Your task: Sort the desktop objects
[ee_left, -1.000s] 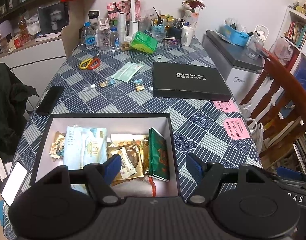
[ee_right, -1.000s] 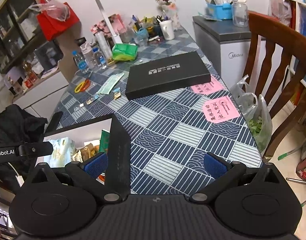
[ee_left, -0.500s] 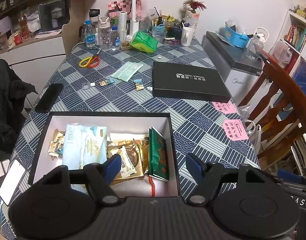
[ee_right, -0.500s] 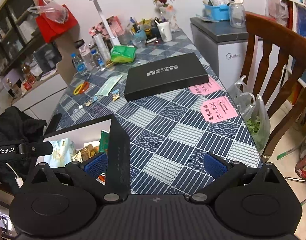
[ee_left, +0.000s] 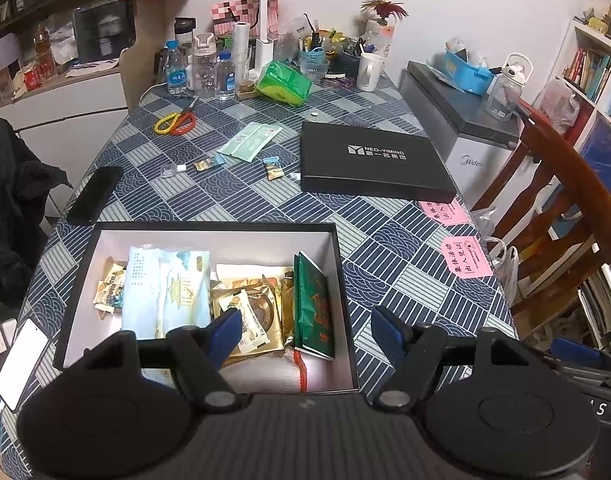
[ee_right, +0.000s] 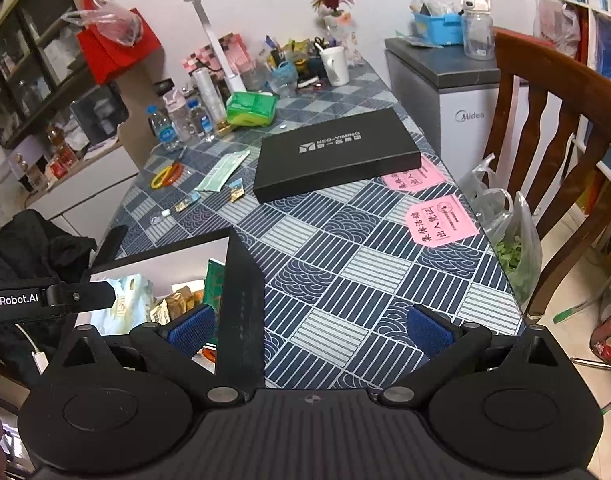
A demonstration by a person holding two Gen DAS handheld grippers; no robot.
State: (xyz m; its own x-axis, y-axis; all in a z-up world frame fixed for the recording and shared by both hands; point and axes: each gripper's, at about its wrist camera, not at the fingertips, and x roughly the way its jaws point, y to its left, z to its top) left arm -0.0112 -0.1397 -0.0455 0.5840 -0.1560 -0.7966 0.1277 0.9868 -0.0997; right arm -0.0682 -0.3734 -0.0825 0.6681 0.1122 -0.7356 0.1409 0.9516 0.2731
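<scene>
Change: nothing has moved; both grippers hover where they were.
Left gripper (ee_left: 305, 330): lower centre, tilted down, jaws wide apart and empty, above the open box's (ee_left: 345, 280) near right corner.
Right gripper (ee_right: 309, 330): lower centre, tilted down, spread wide, empty, straddling the box's right wall.
Box contents: snack packets (ee_left: 249, 312), mid-frame.
Desk (ee_left: 385, 240): black lid (ee_left: 369, 164), small packets (ee_left: 273, 168), scissors (ee_left: 175, 123) farther up.

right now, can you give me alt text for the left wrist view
An open black box packed with snack packets sits on a blue patterned tablecloth, with the left claw open and empty above its near edge. Beyond it lie the box's black lid, loose small packets, yellow-and-red scissors and two pink notes.
</scene>
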